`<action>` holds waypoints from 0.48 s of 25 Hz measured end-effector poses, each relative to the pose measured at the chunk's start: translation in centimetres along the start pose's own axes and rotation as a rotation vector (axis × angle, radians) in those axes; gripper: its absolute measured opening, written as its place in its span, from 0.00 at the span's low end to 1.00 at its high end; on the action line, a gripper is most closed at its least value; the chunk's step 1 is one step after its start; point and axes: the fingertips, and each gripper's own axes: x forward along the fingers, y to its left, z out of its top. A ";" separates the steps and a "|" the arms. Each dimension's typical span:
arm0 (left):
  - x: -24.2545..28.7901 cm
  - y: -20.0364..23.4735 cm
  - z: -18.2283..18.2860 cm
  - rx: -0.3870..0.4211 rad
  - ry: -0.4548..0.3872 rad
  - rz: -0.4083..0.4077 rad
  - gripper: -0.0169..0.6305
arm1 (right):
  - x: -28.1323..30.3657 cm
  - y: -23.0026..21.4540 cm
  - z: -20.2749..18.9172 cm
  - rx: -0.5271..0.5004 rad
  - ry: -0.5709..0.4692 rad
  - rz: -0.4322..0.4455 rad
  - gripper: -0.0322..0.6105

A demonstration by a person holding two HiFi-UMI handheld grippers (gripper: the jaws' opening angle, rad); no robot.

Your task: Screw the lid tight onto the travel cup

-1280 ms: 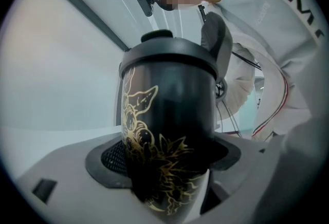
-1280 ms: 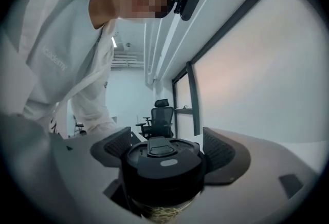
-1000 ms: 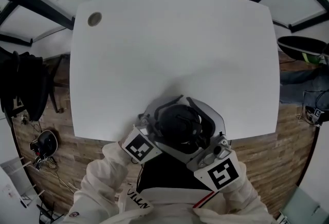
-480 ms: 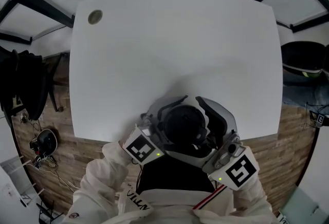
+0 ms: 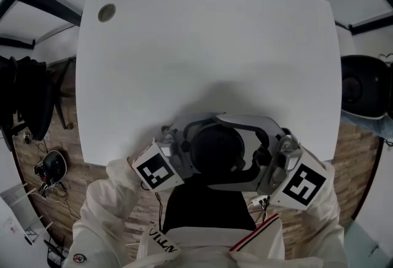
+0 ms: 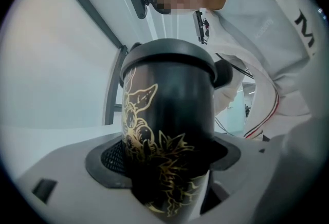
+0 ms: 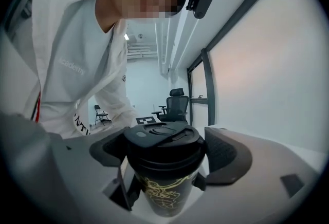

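Note:
A black travel cup [image 5: 215, 149] with gold drawings stands upright at the near edge of the white table [image 5: 209, 45], its black lid [image 7: 164, 138] on top. My left gripper [image 5: 193, 147] comes in from the left and is shut on the cup's body [image 6: 169, 130]. From the right, my right gripper [image 5: 236, 151] reaches around the lid with its jaws spread wide. In the right gripper view its ribbed pads [image 7: 226, 159] stand a little off the lid's rim. A person in a white jacket bends over the cup.
A round grommet hole [image 5: 106, 12] sits at the table's far left corner. A black office chair [image 5: 365, 91] stands off the right edge. Dark clothing [image 5: 24, 101] hangs at the left, and cables [image 5: 52, 168] lie on the wooden floor.
My right gripper has swung from the cup's near right round to its right side, and its jaws now stand wider around the lid. My left gripper has kept its hold on the cup.

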 end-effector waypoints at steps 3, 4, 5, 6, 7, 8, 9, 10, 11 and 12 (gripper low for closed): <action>0.0 -0.2 -0.2 0.012 0.018 0.021 0.66 | 0.0 0.2 0.1 0.000 -0.021 -0.052 0.76; -0.1 -0.2 -0.3 0.016 0.023 0.030 0.66 | 0.1 0.3 0.1 0.003 -0.029 -0.077 0.76; -0.2 -0.2 -0.3 0.018 0.026 0.039 0.66 | 0.1 0.3 0.1 0.009 -0.038 -0.104 0.76; -0.2 -0.2 -0.3 0.020 0.027 0.046 0.66 | 0.1 0.2 0.1 0.015 -0.047 -0.131 0.76; -0.2 -0.2 -0.3 0.021 0.028 0.052 0.66 | 0.0 0.1 0.1 0.022 -0.057 -0.158 0.76; -0.1 -0.2 -0.3 0.021 0.028 0.058 0.66 | 0.0 0.0 0.2 0.028 -0.068 -0.189 0.76; -0.2 -0.1 -0.2 0.021 0.029 0.066 0.66 | -0.1 -0.1 0.3 0.035 -0.079 -0.223 0.76; -0.2 -0.1 -0.2 0.019 0.029 0.076 0.66 | -0.1 -0.2 0.3 0.042 -0.087 -0.259 0.76; -0.2 0.0 -0.2 0.017 0.029 0.089 0.66 | -0.1 -0.2 0.3 0.048 -0.094 -0.294 0.76; -0.2 0.0 -0.2 0.013 0.029 0.103 0.66 | -0.2 -0.3 0.3 0.053 -0.100 -0.326 0.76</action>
